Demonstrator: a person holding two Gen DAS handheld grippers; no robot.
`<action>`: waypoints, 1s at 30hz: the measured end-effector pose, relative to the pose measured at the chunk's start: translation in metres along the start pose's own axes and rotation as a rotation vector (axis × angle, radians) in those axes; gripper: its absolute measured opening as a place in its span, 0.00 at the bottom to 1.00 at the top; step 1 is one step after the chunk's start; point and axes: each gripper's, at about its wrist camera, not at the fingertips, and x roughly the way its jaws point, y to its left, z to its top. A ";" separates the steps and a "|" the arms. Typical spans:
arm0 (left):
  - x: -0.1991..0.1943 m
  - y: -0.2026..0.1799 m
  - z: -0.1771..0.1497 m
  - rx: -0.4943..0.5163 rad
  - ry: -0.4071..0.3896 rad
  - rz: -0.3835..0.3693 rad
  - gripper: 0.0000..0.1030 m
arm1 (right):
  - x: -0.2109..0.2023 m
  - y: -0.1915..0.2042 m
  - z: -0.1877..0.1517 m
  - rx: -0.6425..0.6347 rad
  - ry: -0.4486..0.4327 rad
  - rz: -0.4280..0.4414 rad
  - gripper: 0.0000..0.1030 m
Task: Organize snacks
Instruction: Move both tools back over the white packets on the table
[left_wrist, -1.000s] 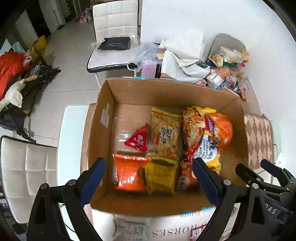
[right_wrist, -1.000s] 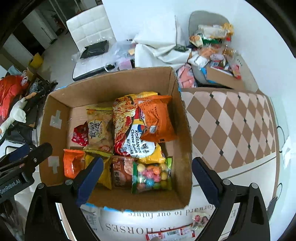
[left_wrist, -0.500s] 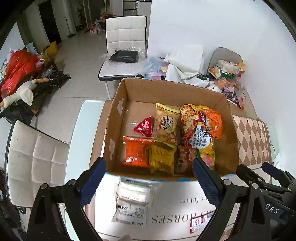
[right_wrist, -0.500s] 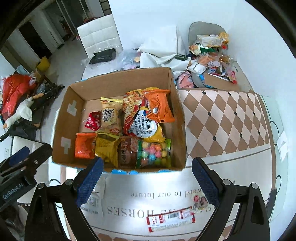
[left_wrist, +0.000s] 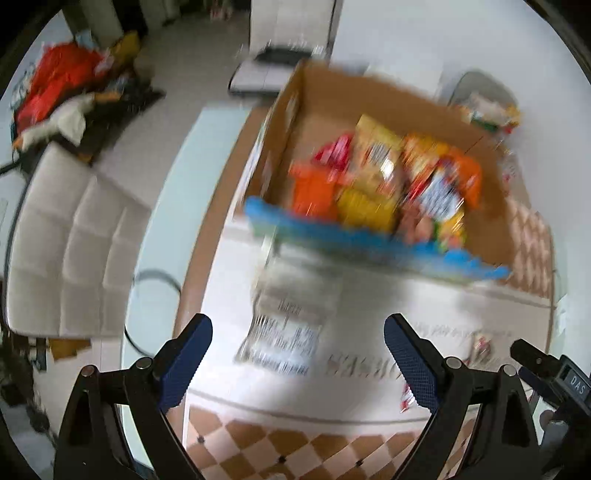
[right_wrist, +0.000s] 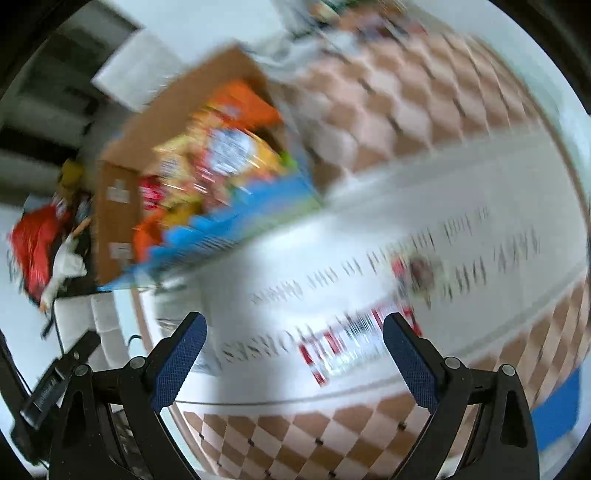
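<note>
Both my tools point down at the table, and both pictures are smeared, so fine detail is lost. My left gripper (left_wrist: 297, 360) has its blue pads spread wide with nothing between them; below the gap lies a flat clear packet (left_wrist: 280, 338) with dark print, resting on the white band of the tablecloth (left_wrist: 369, 302). My right gripper (right_wrist: 293, 356) is likewise spread wide and empty, and a clear packet with red edging (right_wrist: 345, 347) lies on the same white band just beyond its gap, with a small red-and-dark wrapper (right_wrist: 415, 271) further out toward the right edge. The cardboard box (left_wrist: 369, 96) sits on the table toward its far side, its near rim lined with blue tape; it is well apart from both grippers. Inside it the snacks (left_wrist: 384, 188) are packed close together: orange, yellow and red bags, though I cannot read any labels through the blur. In the right wrist view the same box appears tilted at upper left, with an orange bag (right_wrist: 240, 105) on top at its far end. Brown-and-cream checks of the cloth cover the table's near edge and right side. A white padded chair (left_wrist: 70, 251) stands at the table's left edge, and red bags (left_wrist: 59, 81) lie on the floor beyond it.
</note>
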 end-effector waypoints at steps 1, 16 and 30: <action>0.011 0.004 -0.004 -0.011 0.028 0.004 0.92 | 0.012 -0.013 -0.005 0.042 0.035 0.000 0.95; 0.128 0.041 -0.019 -0.420 0.230 -0.017 0.92 | 0.121 -0.071 -0.038 0.315 0.183 -0.144 0.95; 0.129 0.050 -0.068 -0.293 0.262 0.090 0.95 | 0.142 -0.051 -0.036 0.282 0.207 -0.229 0.95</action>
